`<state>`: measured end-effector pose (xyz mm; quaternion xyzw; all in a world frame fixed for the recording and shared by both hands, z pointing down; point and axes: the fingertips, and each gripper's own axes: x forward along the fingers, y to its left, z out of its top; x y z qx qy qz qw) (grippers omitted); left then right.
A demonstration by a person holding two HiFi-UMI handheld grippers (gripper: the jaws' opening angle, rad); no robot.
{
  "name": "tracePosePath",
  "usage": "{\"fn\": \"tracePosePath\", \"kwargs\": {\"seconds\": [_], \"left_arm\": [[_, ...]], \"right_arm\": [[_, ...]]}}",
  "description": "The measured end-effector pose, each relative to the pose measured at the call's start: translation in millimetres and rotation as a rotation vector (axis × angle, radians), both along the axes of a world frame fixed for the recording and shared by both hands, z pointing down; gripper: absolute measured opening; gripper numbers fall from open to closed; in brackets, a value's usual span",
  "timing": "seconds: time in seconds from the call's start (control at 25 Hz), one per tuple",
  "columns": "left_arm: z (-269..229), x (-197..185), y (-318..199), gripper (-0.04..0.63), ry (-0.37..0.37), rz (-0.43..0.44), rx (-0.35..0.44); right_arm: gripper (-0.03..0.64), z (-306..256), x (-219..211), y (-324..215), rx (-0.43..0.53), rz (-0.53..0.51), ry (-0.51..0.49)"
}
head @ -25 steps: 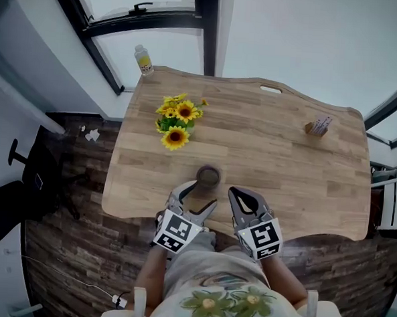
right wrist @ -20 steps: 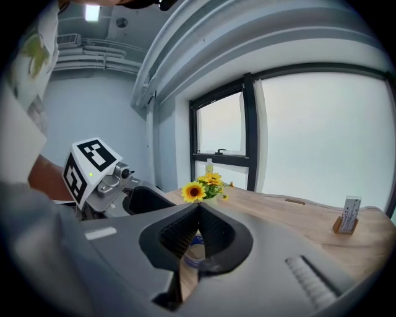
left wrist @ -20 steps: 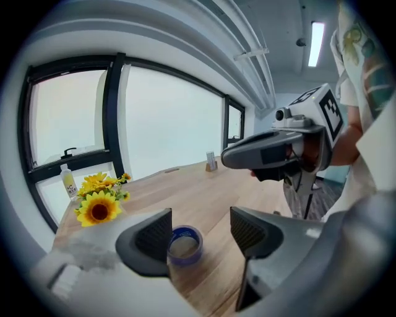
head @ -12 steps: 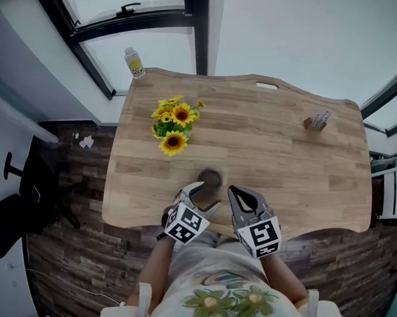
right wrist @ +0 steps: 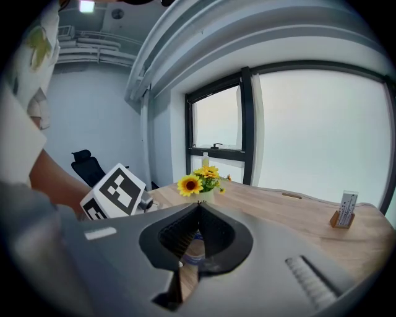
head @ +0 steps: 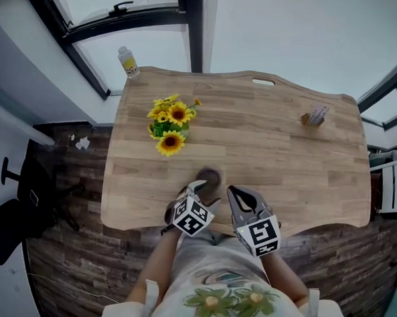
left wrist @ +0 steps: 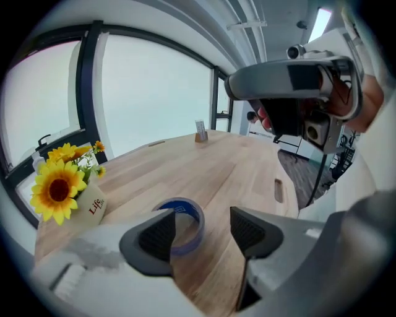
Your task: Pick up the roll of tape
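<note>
The roll of tape [head: 209, 176] lies flat on the wooden table [head: 272, 159] near its front edge; in the left gripper view it is a blue roll [left wrist: 188, 218]. My left gripper [head: 204, 192] is open just short of the roll, which sits between and slightly ahead of its fingertips [left wrist: 201, 232], partly behind the left finger [left wrist: 154, 238]. To the right, my right gripper [head: 233, 192] is shut with nothing in it. In the right gripper view its tips [right wrist: 199, 208] meet, and the tape [right wrist: 193, 251] shows through the gap below them.
A pot of sunflowers [head: 168, 123] stands left of centre, close behind the tape [left wrist: 62, 186]. A small bottle [head: 127, 62] sits at the back left corner and a card stand [head: 313, 116] at the back right. A black chair [head: 7, 210] is on the floor to the left.
My left gripper has moved forward and to the right, up to the tape roll. The right gripper has stayed put.
</note>
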<state>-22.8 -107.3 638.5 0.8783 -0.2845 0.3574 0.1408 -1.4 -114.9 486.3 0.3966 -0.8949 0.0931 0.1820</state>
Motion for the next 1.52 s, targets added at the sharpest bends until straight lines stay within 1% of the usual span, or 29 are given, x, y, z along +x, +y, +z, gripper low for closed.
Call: {"fn": "tracePosePath", "kwargs": {"seconds": [0.4, 0.48, 0.8, 0.96, 1.08, 1.24, 1.36, 1.52], "left_arm": [[34, 8, -1, 0.29, -0.086, 0.073, -0.097], [40, 9, -1, 0.278, -0.102, 0.09, -0.113], [56, 15, 1, 0.266, -0.165, 0.146, -0.128], [59, 15, 1, 0.227, -0.197, 0.168, -0.104], [60, 12, -2, 0.169, -0.222, 0.186, -0.084], [63, 10, -5, 0.1, -0.291, 0.24, -0.036], [63, 10, -4, 0.083, -0.287, 0.246, -0.042], [61, 11, -2, 0.057, -0.248, 0.227, -0.059]], "right_arm": [[0.0, 14, 1, -3, -0.027, 0.001, 0.012], [0.0, 19, 2, -5, -0.034, 0.003, 0.014], [0.0, 29, 7, -10, -0.05, 0.007, 0.021], [0.0, 31, 8, -12, -0.053, 0.008, 0.024], [0.0, 32, 9, -13, -0.057, 0.008, 0.028], [0.0, 34, 9, -13, -0.06, 0.006, 0.03], [0.0, 35, 9, -14, -0.061, 0.005, 0.029], [0.0, 37, 8, -14, -0.065, 0.003, 0.029]]}}
